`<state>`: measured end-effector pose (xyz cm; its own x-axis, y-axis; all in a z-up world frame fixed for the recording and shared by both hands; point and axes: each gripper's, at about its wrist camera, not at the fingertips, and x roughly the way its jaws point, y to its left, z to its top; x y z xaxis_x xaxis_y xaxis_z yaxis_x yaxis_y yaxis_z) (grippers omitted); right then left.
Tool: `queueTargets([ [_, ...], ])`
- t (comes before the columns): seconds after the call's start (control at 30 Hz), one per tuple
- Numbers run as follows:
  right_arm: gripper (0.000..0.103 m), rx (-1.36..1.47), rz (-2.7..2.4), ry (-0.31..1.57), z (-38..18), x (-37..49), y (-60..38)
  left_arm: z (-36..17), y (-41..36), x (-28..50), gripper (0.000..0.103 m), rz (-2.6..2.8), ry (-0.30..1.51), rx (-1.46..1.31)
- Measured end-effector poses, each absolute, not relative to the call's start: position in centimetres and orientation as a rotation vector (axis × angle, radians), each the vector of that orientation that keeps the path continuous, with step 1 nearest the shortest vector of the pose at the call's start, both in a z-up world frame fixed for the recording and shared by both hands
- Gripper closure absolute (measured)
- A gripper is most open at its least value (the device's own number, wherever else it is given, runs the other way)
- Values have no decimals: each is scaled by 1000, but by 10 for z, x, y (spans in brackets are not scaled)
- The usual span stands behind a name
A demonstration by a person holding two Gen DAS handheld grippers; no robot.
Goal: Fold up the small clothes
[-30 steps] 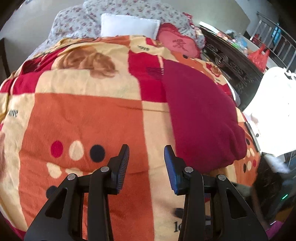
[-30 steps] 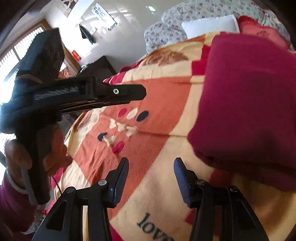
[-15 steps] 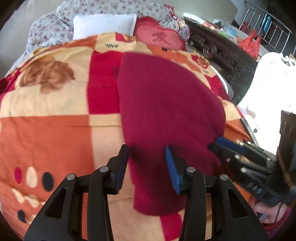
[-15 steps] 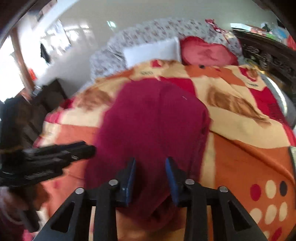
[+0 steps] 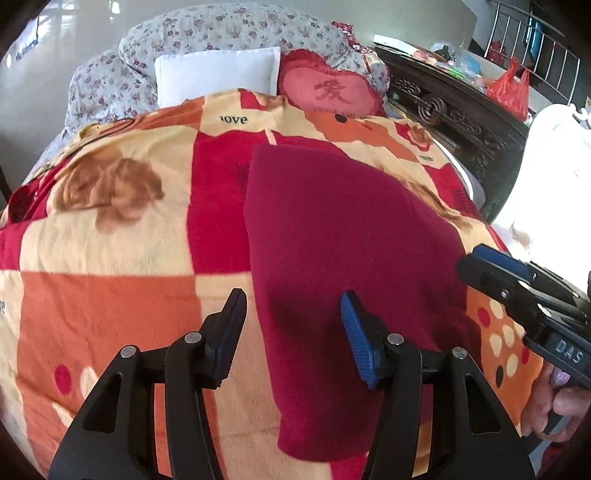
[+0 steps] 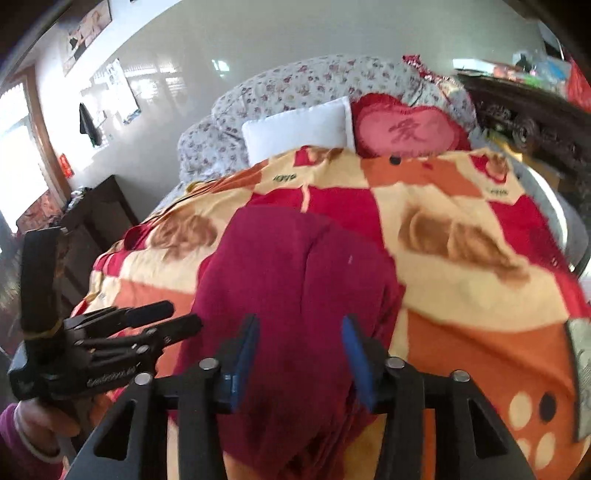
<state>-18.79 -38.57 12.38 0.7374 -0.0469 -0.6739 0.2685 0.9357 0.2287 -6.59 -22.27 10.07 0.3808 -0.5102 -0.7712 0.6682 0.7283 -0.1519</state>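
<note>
A dark red garment (image 5: 351,240) lies folded into a long strip on the orange, red and cream blanket (image 5: 110,277). My left gripper (image 5: 293,325) hovers over the garment's near left edge. Its jaws are opening, with the edge between the fingers and the pads clear of the cloth. In the right wrist view the garment (image 6: 295,266) fills the middle. My right gripper (image 6: 301,350) is over its near end, its jaws opening and not pinching the cloth. The right gripper (image 5: 467,260) shows at the right edge of the left view. The left gripper (image 6: 184,315) shows at the left of the right view.
A white pillow (image 5: 218,74) and a red heart cushion (image 5: 332,92) lie at the bed's head before a floral quilt (image 5: 229,29). Dark carved wooden furniture (image 5: 443,110) runs along the right side. A dark cabinet (image 6: 96,221) stands left of the bed.
Both grippers have swung from the bare blanket to over the dark red garment. The left jaws have widened. The right jaws narrowed over the cloth, then spread again.
</note>
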Motion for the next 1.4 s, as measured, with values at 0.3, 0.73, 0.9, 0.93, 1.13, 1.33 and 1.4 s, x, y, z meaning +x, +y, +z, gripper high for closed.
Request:
queueTargets([
  [0.3, 66, 341, -263, 763, 99, -143, -412, 85, -244, -52, 49, -755, 940, 202],
  [0.73, 18, 547, -225, 649, 84, -199, -446, 74, -216, -36, 35, -868, 1056, 4],
  [0.9, 18, 632, -132, 714, 59, -197, -442, 59, -220, -38, 30, -915, 1109, -68],
  [0.93, 18, 663, -122, 737, 49, -192, -444, 54, -226, -39, 30, -940, 1136, -75],
  [1.13, 47, 842, -9, 719, 29, -182, -444, 52, -230, -44, 31, -942, 1140, -82],
  [1.33, 60, 736, 32, 711, 73, -196, -412, 82, -201, -62, 44, -985, 1118, -99],
  [1.4, 60, 721, 58, 719, 85, -204, -395, 92, -180, -73, 44, -982, 1110, -105],
])
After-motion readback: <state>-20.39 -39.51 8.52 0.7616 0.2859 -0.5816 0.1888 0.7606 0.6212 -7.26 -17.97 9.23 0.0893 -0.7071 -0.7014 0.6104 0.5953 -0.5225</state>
